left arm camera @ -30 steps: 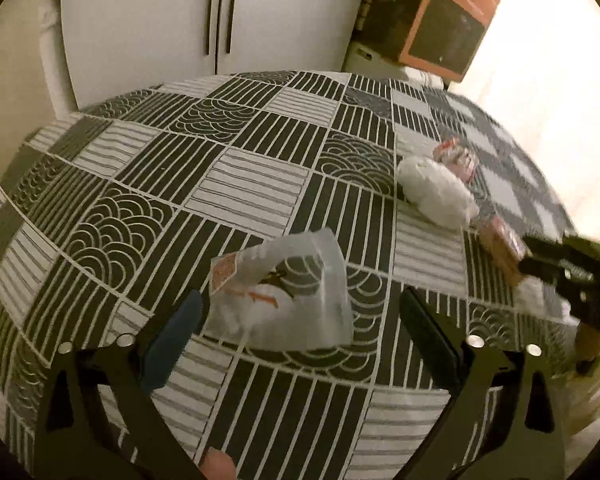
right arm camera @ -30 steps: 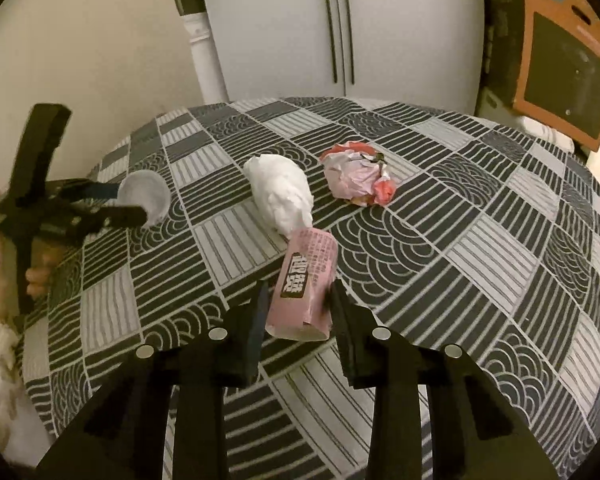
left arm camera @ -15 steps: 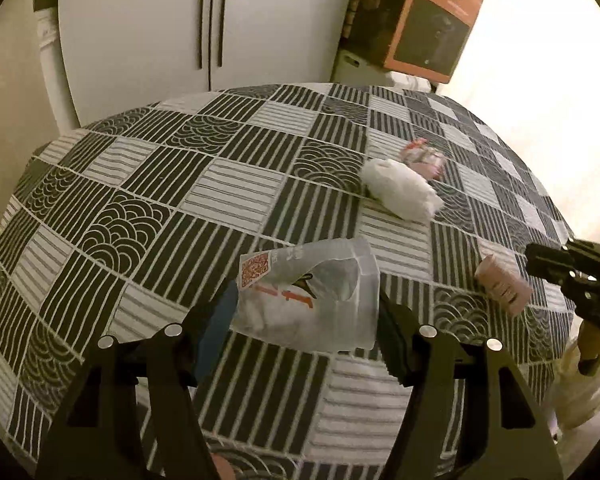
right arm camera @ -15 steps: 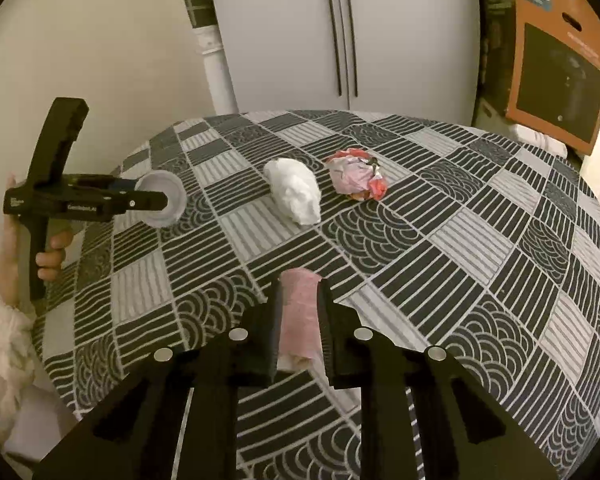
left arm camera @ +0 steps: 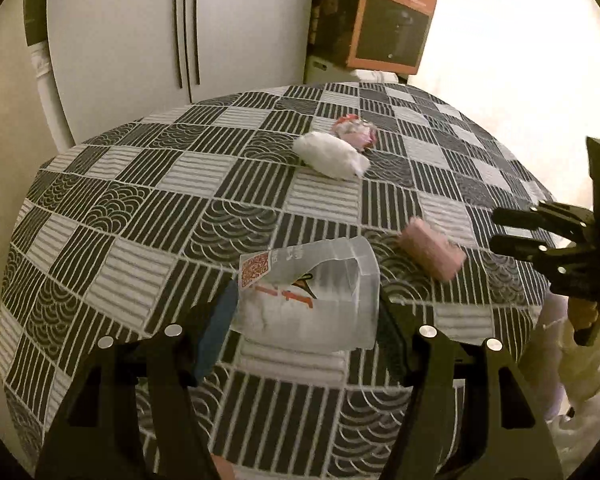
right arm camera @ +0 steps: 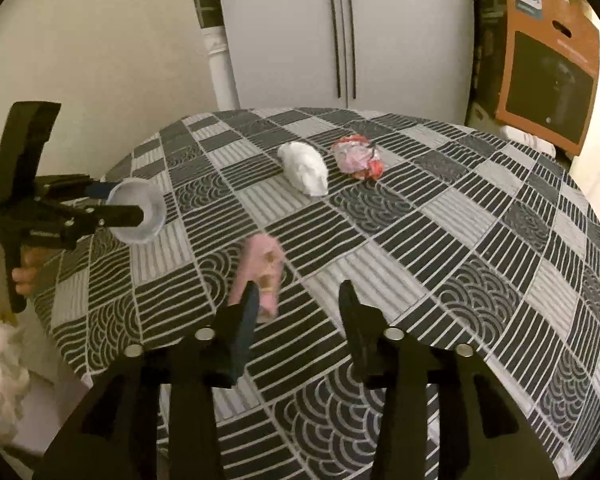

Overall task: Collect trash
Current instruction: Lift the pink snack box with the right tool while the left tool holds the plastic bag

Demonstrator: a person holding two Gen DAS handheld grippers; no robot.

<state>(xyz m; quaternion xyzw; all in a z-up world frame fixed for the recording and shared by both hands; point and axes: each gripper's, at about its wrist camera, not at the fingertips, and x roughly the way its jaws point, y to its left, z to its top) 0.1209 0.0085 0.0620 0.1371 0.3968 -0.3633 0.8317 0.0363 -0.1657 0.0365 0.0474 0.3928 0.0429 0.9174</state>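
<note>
With the left gripper [left arm camera: 304, 312] clamping the clear plastic cup [left arm camera: 312, 292], the right gripper [right arm camera: 296, 304], jaws opening and empty, is dropping the blurred pink wrapper [right arm camera: 260, 276] and should be regripping it squarely

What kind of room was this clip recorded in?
Probably a home kitchen or dining corner. A white double-door fridge stands behind a round table with a black-and-white patterned tablecloth, and an orange appliance box sits beside it.
</note>
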